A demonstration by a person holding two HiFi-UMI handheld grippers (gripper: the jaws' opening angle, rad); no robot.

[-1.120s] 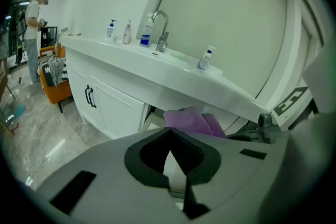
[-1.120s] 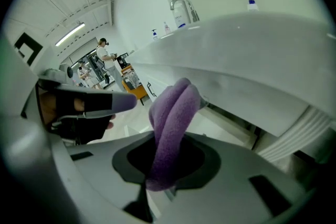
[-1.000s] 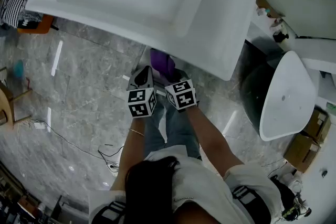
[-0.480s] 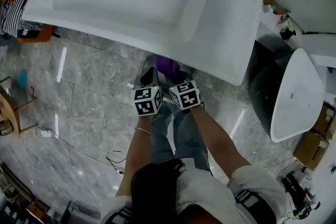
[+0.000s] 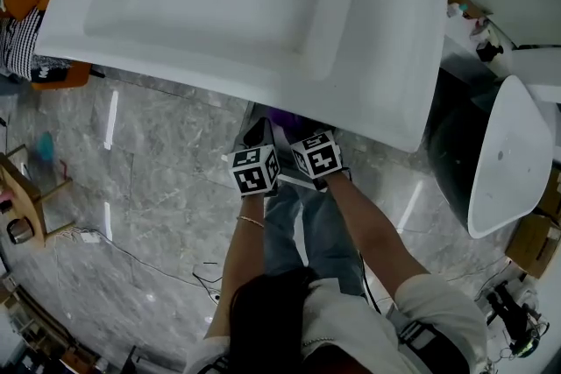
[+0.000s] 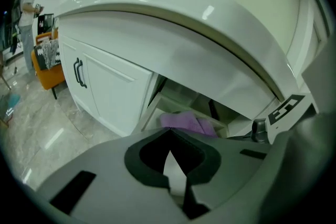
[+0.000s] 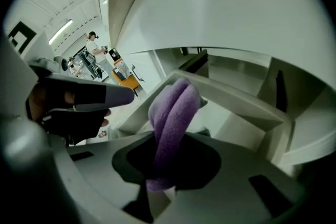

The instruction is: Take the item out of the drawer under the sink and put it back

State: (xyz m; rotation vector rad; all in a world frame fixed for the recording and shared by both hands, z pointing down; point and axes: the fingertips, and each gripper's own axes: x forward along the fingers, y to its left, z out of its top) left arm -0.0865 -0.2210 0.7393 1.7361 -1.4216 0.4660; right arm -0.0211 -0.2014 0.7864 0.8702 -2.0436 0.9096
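Lower now, right tongs [image 7: 161,186] pinch a folded, fuzzy purple cloth [image 7: 174,110].

Head view: lighting is even and diffuse, from overhead. The white sink [image 5: 219,4] reads bright without clipping. Elongated glare streaks lie on the polished stone floor [image 5: 111,114]. The space under the sink's front edge is in shadow.

Both gripper views: strong fisheye curvature, black vignetted corners, dim foreground.

Right gripper view: the purple cloth [image 7: 170,118] is soft and out of focus. The ceiling light strip [image 7: 62,30] glares.
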